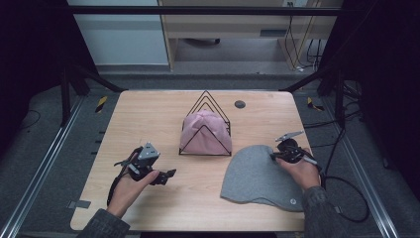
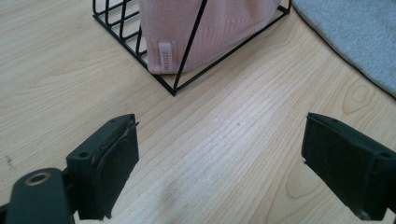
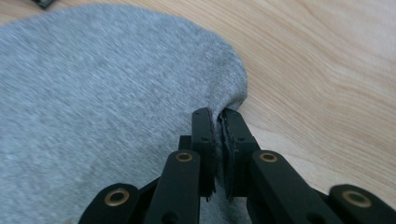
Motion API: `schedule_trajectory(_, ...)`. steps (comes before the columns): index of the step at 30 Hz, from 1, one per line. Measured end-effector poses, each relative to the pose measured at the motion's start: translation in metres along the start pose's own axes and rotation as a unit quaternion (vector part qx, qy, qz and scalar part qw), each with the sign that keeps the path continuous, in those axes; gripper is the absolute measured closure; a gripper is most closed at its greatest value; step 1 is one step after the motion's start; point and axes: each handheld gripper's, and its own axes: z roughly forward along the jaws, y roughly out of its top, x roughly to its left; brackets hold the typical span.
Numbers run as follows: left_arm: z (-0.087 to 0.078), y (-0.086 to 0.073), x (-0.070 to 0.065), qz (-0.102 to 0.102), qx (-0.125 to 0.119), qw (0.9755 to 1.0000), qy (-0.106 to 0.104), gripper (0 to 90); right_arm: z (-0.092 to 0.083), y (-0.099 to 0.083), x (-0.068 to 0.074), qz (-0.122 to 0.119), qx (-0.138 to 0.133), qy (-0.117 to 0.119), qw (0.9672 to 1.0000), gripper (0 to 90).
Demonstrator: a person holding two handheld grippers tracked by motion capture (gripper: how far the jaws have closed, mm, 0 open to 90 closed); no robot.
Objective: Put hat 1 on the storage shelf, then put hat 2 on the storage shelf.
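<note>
Your right hand-held gripper [image 3: 218, 116] is clamped on a thin pinch of the flat grey knit beanie [image 1: 257, 176], lying lower right on the light wooden table [image 1: 148, 114]. Risk: so little fabric may slip out on lifting. Your left hand-held gripper [image 2: 219, 163] stands wide open, holding nothing. The black wire triangular rack [image 1: 205, 99], frame centre, already holds one pink knit beanie [image 1: 204, 133]; a second may snag the wires.

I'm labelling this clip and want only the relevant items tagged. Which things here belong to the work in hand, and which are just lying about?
In the job:
- grey beanie, its edge pinched by the right gripper
- left gripper, open over bare table

Lying about:
- pink hat in the black wire rack
- small dark disc near the table's far edge
</note>
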Motion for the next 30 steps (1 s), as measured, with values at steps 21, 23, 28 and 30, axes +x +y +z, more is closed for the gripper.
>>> schedule_trajectory(21, 0.007, -0.005, 0.000, -0.018, 0.010, 0.9986, -0.049, 8.5, -0.083, 0.010, 0.052, -0.074, -0.128, 0.055, 0.9874, 85.4)
schedule_trajectory(23, 0.008, -0.005, 0.000, -0.019, 0.004, 0.9974, -0.069, 8.6, -0.092, 0.013, 0.060, -0.070, -0.141, 0.071, 0.9851, 85.5)
schedule_trajectory(28, 0.009, -0.003, -0.006, -0.009, 0.000, 0.9961, -0.088, 8.6, -0.120, 0.027, 0.088, -0.101, -0.173, 0.094, 0.9753, 85.5)
schedule_trajectory(30, 0.009, -0.002, -0.008, -0.008, -0.004, 0.9950, -0.099, 8.7, -0.130, 0.035, 0.099, -0.117, -0.184, 0.099, 0.9709, 85.5)
